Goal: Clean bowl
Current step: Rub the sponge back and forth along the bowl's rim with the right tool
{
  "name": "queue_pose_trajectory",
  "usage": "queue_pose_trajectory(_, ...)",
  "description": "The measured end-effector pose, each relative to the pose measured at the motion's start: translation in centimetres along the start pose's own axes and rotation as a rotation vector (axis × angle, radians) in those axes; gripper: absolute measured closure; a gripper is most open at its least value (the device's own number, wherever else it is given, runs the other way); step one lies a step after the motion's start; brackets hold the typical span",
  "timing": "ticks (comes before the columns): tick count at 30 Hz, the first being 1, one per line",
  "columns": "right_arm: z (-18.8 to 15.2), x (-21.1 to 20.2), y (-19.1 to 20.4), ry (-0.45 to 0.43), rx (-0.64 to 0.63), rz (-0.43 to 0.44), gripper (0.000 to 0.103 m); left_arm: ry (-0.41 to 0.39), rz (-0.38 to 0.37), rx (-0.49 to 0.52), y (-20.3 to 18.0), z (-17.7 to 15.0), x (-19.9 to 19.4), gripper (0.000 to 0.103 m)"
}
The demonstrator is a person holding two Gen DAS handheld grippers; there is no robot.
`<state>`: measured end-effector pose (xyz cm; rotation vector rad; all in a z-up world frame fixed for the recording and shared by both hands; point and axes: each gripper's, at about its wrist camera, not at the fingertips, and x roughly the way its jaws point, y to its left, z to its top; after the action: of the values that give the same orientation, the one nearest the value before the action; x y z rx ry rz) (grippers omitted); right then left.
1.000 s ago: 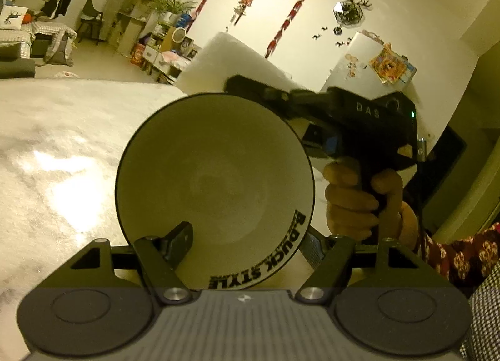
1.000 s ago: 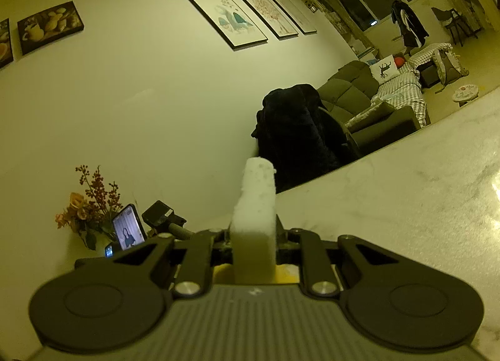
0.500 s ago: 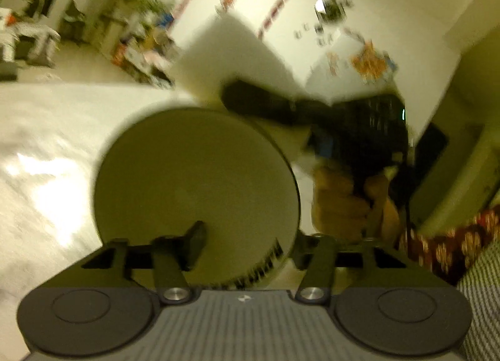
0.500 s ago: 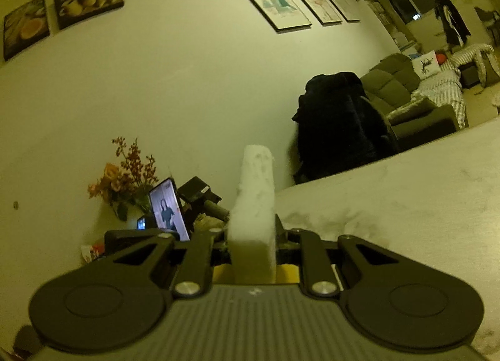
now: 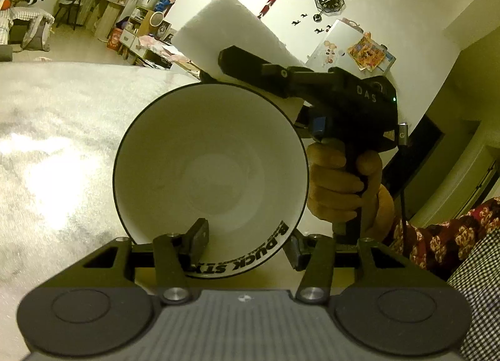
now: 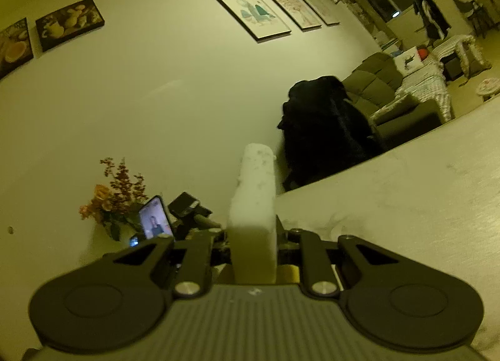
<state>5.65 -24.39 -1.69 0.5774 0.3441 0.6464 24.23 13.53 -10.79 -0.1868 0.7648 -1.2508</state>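
**Bowl steadied in the left tongs, sponge raised behind its rim**

Since the blurred half-second before, the bowl (image 5: 212,170) had settled and come back sharp, sitting a little right of where it had swung, and the sponge (image 5: 231,36) stood higher above its far rim.

The left gripper (image 5: 247,242) was clamped on the bowl's near rim, one finger inside the wall and the other outside it. The bowl was tipped on edge, its mouth facing back toward the camera and its base pointing away; the black lettering ran along the lower outer wall. It was held up in the air over the pale marble tabletop (image 5: 56,130), not resting on it. Its white interior looked bare, with nothing lying in it.

The right gripper (image 6: 252,236) was closed on the sponge, which stood upright between the fingers with its long axis running forward, away from the tongs. From the left wrist view that sponge slab rose just beyond the bowl's upper rim, slanting up to the left; whether it touched the rim could not be told. The right hand (image 5: 340,183) gripped the handle just beside the bowl's right edge.
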Motion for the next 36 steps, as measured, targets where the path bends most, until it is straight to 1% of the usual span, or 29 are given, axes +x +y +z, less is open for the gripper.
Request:
queue_pose_trajectory(1,0.1,0.0,0.0,-0.005,-0.015,-0.039,0.084,0.0,0.0,0.0,-0.1,0.0,0.0,0.051)
queue_pose_trajectory(2,0.3,-0.1,0.2,-0.004,-0.048,-0.116,0.084,0.0,0.0,0.001,-0.1,-0.1,0.0,0.051)
queue_pose_trajectory(5,0.3,0.7,0.3,0.047,-0.157,-0.328,0.084,0.0,0.001,0.002,-0.3,-0.1,0.1,0.051)
queue_pose_trajectory(6,0.1,1.0,0.3,0.069,-0.181,-0.378,0.084,0.0,0.001,0.002,-0.3,-0.1,0.1,0.05)
queue_pose_trajectory(8,-0.2,1.7,-0.1,0.11,-0.2,-0.447,0.083,0.0,0.001,0.003,-0.3,-0.1,0.1,0.05)
queue_pose_trajectory(11,-0.4,2.3,-0.7,0.144,-0.182,-0.476,0.082,0.001,0.002,0.004,-0.5,-0.1,0.4,0.05)
queue_pose_trajectory(18,-0.6,2.1,-0.7,0.134,-0.173,-0.483,0.075,0.0,0.001,0.004,-0.8,-0.1,0.7,0.05)
queue_pose_trajectory(23,-0.5,2.1,-0.9,0.119,-0.17,-0.49,0.073,0.001,0.001,0.003,-0.9,0.0,0.6,0.05)
queue_pose_trajectory(26,-0.5,2.0,-1.0,0.117,-0.169,-0.481,0.075,0.001,0.001,0.002,-0.9,0.0,0.5,0.05)
queue_pose_trajectory(29,-0.5,2.1,-1.2,0.135,-0.153,-0.471,0.085,0.001,0.001,0.002,-0.8,0.0,0.5,0.05)
queue_pose_trajectory(31,-0.3,2.0,-1.2,0.115,-0.145,-0.47,0.085,0.001,0.001,0.002,-0.9,0.0,0.4,0.05)
queue_pose_trajectory(32,-0.1,1.6,-1.1,0.092,-0.138,-0.457,0.085,0.002,0.001,0.002,-1.0,0.0,0.4,0.05)
queue_pose_trajectory(35,0.5,0.6,-1.2,0.048,-0.083,-0.374,0.085,0.002,0.001,0.002,-1.0,0.0,0.3,0.05)
queue_pose_trajectory(36,0.9,0.0,-1.3,0.03,-0.045,-0.312,0.085,0.001,0.001,0.001,-0.9,0.0,0.3,0.05)
